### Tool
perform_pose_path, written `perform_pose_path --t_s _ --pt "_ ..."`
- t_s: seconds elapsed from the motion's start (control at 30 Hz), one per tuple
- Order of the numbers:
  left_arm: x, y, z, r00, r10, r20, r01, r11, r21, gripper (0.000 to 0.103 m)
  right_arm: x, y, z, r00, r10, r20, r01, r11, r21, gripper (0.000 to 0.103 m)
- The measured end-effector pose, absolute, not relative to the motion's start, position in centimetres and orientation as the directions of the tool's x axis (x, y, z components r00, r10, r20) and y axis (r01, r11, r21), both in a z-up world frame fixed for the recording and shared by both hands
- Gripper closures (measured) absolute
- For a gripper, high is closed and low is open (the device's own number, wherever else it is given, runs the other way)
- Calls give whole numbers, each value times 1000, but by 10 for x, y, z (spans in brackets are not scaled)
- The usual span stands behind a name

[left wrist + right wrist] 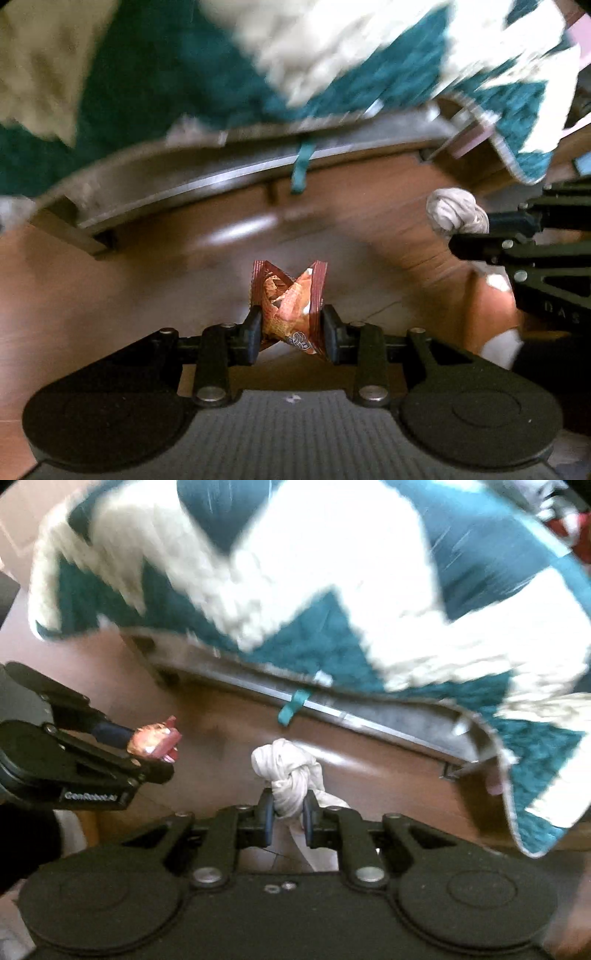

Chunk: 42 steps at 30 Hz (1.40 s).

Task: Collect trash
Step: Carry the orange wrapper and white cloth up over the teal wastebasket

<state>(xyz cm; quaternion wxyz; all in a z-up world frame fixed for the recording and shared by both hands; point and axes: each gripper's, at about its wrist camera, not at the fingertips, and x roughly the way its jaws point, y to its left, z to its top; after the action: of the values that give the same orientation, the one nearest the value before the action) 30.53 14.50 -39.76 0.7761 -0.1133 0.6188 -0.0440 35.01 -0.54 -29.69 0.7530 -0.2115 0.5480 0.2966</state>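
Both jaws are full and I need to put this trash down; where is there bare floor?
Bare wooden floor lies left of the left gripper and its snack wrapper, up to the metal bed rail. It is crowded on the other side, where the right gripper holds the crumpled tissue, and the quilt overhangs the rail.

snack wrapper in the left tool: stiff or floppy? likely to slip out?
Probably floppy: the snack wrapper has crumpled and twisted between the left tool's fingers. Likely very light, since the thin film looks empty. Slip seems moderate: the film looks glossy, though the folds pinched in the jaws should help hold it.
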Motion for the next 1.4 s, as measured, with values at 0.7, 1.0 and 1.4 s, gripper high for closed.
perform_pose_path --t_s 0.7,1.0,1.4 --pt "255 40 -105 638 -180 -749 83 983 -166 71 270 -149 -24 584 369 -723 -528 849 7 90" --pt "254 -29 13 777 -197 -598 164 980 -110 71 255 -231 83 757 340 -558 -429 903 -31 90" --pt "263 -140 122 844 -309 -438 313 947 -65 71 262 -340 168 890 218 -401 -249 968 -27 90"
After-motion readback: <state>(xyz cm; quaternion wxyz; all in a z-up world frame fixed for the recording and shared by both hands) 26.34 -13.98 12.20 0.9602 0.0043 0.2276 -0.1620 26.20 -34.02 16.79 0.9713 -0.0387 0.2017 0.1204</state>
